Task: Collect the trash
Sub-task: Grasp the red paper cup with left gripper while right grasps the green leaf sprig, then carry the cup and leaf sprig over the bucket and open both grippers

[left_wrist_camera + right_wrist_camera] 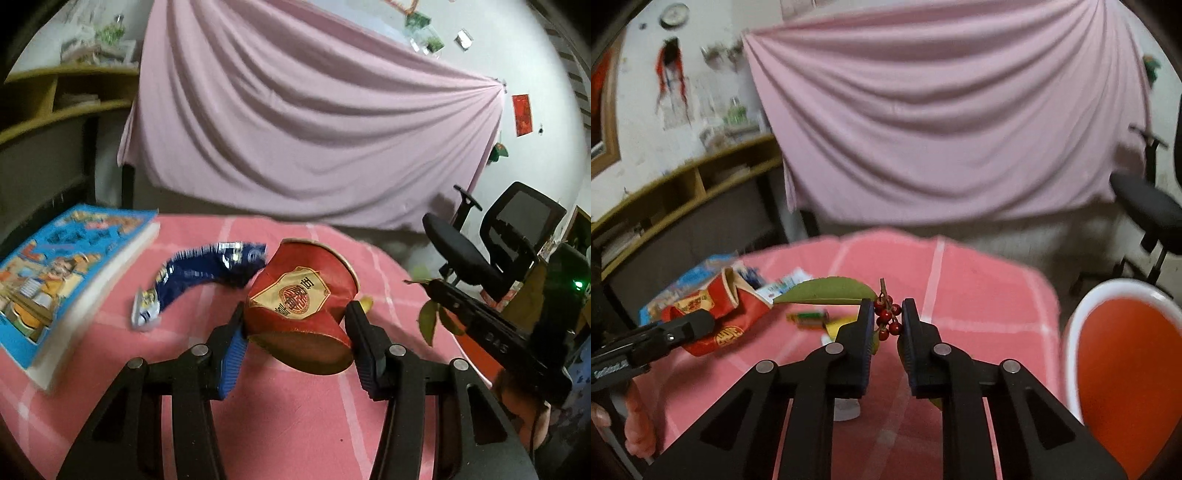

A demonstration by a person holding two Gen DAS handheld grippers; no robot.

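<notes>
My left gripper (295, 314) is shut on a crushed red paper cup (301, 306) and holds it above the pink checked tablecloth (288, 413). The cup also shows in the right wrist view (713, 314), at the left. My right gripper (885, 314) is shut on a sprig of red berries (886, 317) with a green leaf (827, 291), held above the table. A blue snack wrapper (207, 273) lies on the cloth beyond the cup. A small green wrapper (810, 317) lies on the cloth ahead of my right gripper.
A blue picture book (62, 273) lies at the table's left. A red bin with a white rim (1126, 365) stands at the right, beside the table. A black office chair (495, 240) stands at the far right. A pink sheet (295, 118) hangs behind.
</notes>
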